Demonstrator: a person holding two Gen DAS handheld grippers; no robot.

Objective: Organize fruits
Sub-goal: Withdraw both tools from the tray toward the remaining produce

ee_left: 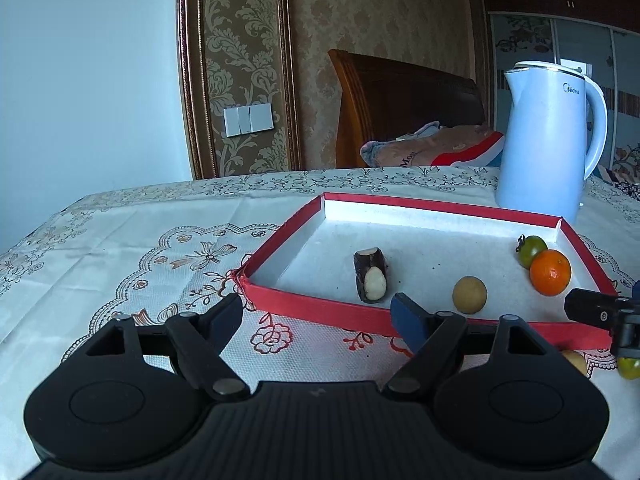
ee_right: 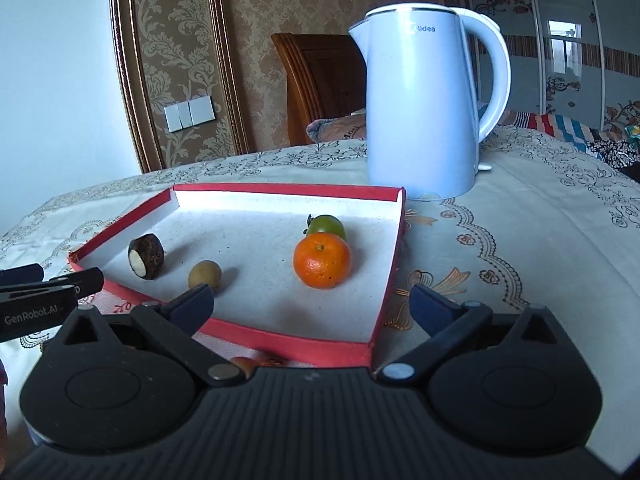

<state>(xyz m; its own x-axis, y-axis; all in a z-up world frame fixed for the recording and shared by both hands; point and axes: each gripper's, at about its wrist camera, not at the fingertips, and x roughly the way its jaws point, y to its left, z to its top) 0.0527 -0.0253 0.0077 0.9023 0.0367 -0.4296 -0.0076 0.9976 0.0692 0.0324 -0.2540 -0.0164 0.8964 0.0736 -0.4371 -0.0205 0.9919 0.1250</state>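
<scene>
Both your grippers, left (ee_left: 318,310) and right (ee_right: 310,302), hover spread and empty before the red tray (ee_right: 280,342), where 4 fruits sit. The orange (ee_right: 322,260) looks light, soft-skinned and prone to roll: pinch gently across its middle.

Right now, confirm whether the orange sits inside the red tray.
Yes, the orange rests on the white floor of the red tray, beside a green tomato.

Black ribbed tool (ee_left: 318,316), blue pads (ee_left: 408,322)
</scene>
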